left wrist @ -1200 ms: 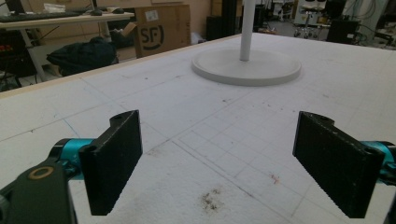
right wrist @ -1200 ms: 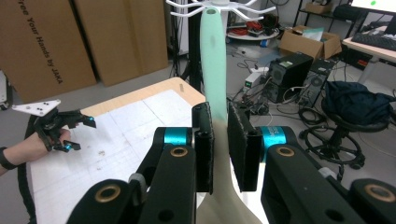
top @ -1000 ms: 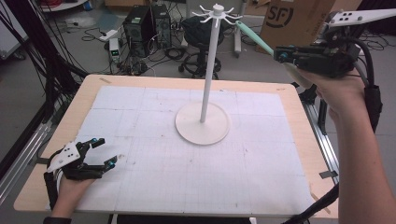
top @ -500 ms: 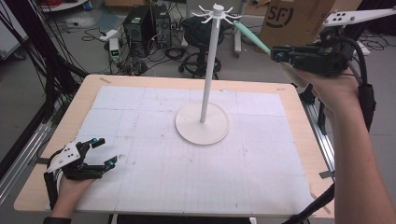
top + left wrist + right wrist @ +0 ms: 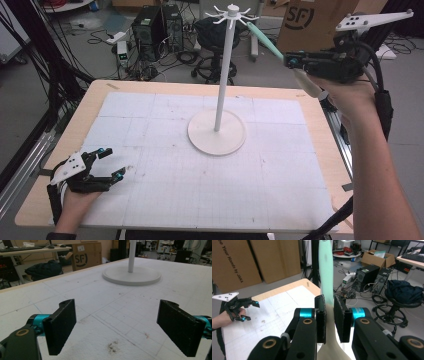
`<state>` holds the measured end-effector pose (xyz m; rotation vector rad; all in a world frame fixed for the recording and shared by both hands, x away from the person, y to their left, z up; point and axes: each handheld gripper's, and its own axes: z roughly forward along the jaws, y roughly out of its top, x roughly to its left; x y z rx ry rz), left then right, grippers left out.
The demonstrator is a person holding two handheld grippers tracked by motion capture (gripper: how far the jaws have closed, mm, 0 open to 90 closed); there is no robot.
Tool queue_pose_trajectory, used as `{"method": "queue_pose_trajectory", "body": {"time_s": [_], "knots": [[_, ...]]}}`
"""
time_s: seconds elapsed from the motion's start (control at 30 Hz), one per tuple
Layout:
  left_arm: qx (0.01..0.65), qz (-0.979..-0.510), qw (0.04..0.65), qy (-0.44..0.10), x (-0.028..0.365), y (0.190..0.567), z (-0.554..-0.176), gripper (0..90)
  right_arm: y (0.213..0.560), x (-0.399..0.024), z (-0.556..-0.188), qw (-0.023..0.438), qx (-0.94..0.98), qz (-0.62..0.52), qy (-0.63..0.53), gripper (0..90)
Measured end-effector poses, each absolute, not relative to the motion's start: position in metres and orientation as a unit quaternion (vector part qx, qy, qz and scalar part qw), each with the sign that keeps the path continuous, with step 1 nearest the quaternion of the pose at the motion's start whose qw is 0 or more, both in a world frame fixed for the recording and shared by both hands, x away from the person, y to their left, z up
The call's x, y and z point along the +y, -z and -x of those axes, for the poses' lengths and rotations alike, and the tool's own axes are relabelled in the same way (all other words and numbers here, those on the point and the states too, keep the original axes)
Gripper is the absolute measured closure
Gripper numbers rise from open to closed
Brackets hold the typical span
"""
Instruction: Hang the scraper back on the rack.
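A wooden table (image 5: 320, 131) carries a white gridded mat (image 5: 165, 190) and a white stand (image 5: 217, 137).

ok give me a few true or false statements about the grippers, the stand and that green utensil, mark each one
1. The right gripper has its fingers closed on the mint-green utensil. True.
2. The left gripper holds the white stand by its pole. False: it is open, holds nothing and rests low near the table's front left corner, well apart from the stand.
3. The white stand stands upright on the white mat. True.
4. The utensil lies flat on the mat. False: it is held in the air, its green end pointing toward the hooks at the top of the stand.
5. Something already hangs from the stand's hooks. False: the hooks look bare.
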<state>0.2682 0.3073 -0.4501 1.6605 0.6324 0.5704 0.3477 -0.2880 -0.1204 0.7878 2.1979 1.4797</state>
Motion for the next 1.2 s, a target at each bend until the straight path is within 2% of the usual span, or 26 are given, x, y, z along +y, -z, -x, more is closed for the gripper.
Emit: {"method": "queue_pose_trajectory", "body": {"time_s": [0.3,0.33,0.4,0.5,0.7,0.93,1.2], "knots": [[0.272,-0.715,0.596,-0.246,0.307,0.45,-0.268,16.3,0.128,-0.281,-0.353,0.183,0.786,-0.276,-0.522,78.9],[0.272,-0.715,0.596,-0.245,0.307,0.45,-0.268,16.3,0.13,-0.28,-0.354,0.185,0.787,-0.273,-0.521,76.4],[0.272,-0.715,0.595,-0.245,0.307,0.45,-0.268,16.2,0.132,-0.279,-0.354,0.185,0.782,-0.277,-0.527,64.4],[0.271,-0.715,0.595,-0.247,0.307,0.45,-0.268,16.2,0.135,-0.279,-0.352,0.194,0.776,-0.279,-0.531,51.8],[0.27,-0.715,0.596,-0.247,0.307,0.45,-0.268,16.1,0.158,-0.283,-0.344,0.221,0.766,-0.261,-0.544,35.2],[0.268,-0.715,0.595,-0.251,0.307,0.45,-0.267,15.9,0.218,-0.288,-0.33,0.193,0.759,-0.252,-0.568,24.8],[0.268,-0.714,0.595,-0.254,0.306,0.45,-0.266,15.8,0.301,-0.295,-0.315,0.167,0.756,-0.257,-0.579,20.9]]}}
